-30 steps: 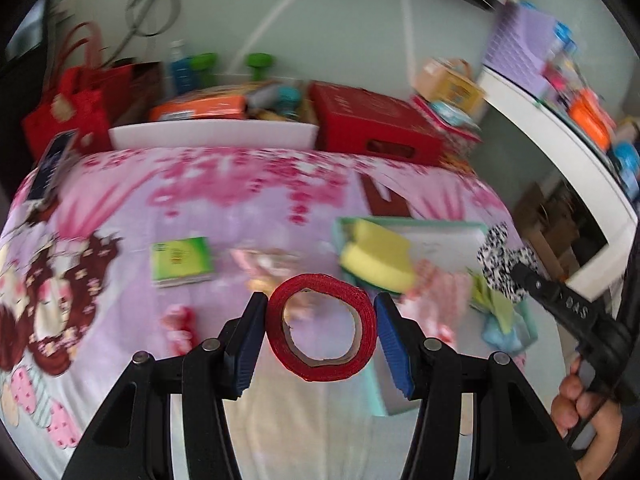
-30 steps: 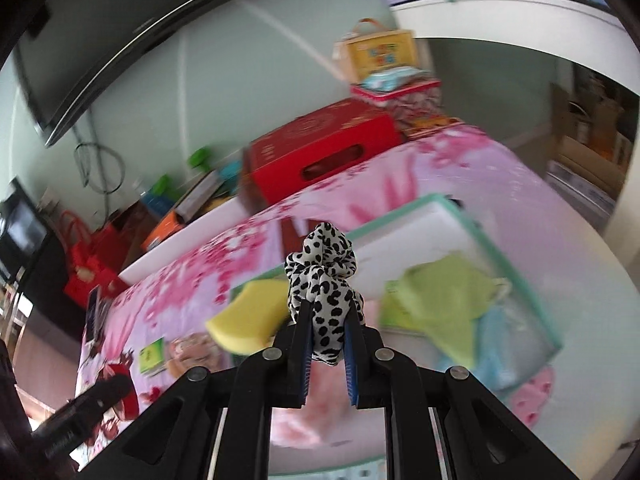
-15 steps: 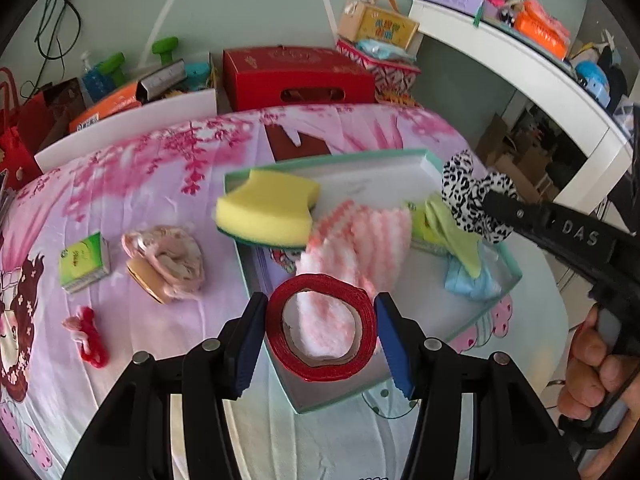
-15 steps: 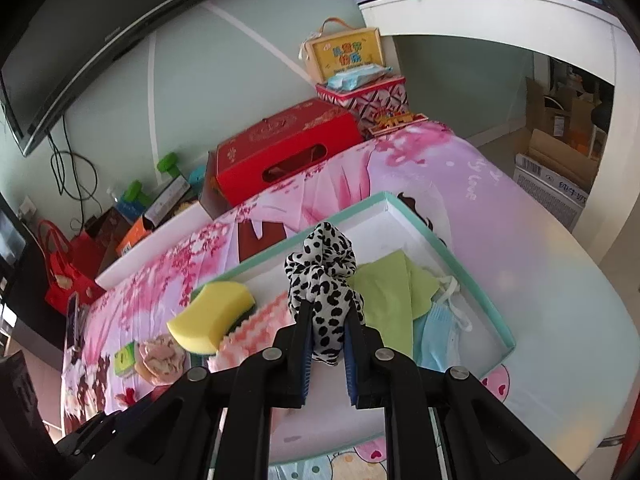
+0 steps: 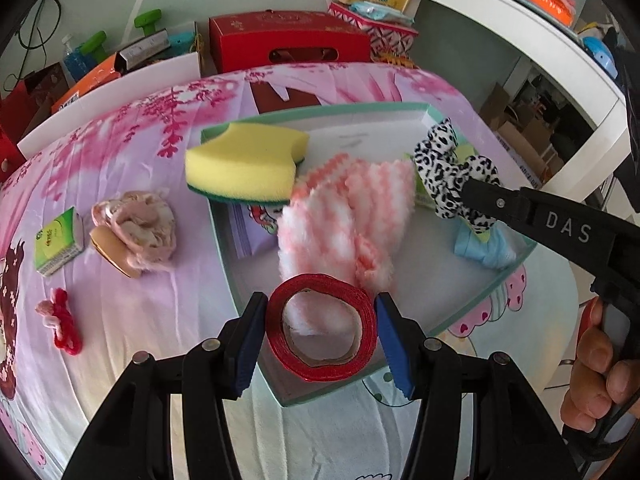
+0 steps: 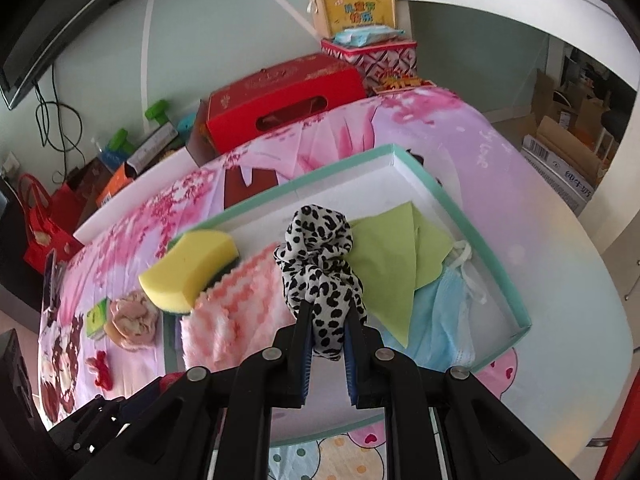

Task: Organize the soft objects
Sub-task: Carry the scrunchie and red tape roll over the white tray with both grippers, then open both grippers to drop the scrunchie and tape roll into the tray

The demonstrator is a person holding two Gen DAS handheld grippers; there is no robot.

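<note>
At the bottom center of the left view, the left gripper (image 5: 321, 328) is clamped on a red ribbon roll (image 5: 322, 327), held over the near corner of the tray (image 5: 480, 300). In the right view's lower center, the right gripper (image 6: 326, 344) pinches a spotted scrunchie (image 6: 320, 264) above the tray's (image 6: 460, 208) middle; its black body reads "DAS" at the right of the left view. In the tray lie a yellow sponge (image 5: 244, 170) on the left rim, a pink striped cloth (image 5: 348, 216), a green cloth (image 6: 392, 256) and a blue mask (image 6: 440, 312). On the flowered sheet (image 5: 160, 288) at the left sit a green tissue pack (image 5: 58, 242), a pink scrunchie (image 5: 136, 228) and a red hair tie (image 5: 60, 320). A red box (image 6: 280, 100) stands at the upper center; the yellow case (image 6: 352, 8) above it bears Chinese characters, seemingly too small to read.
</note>
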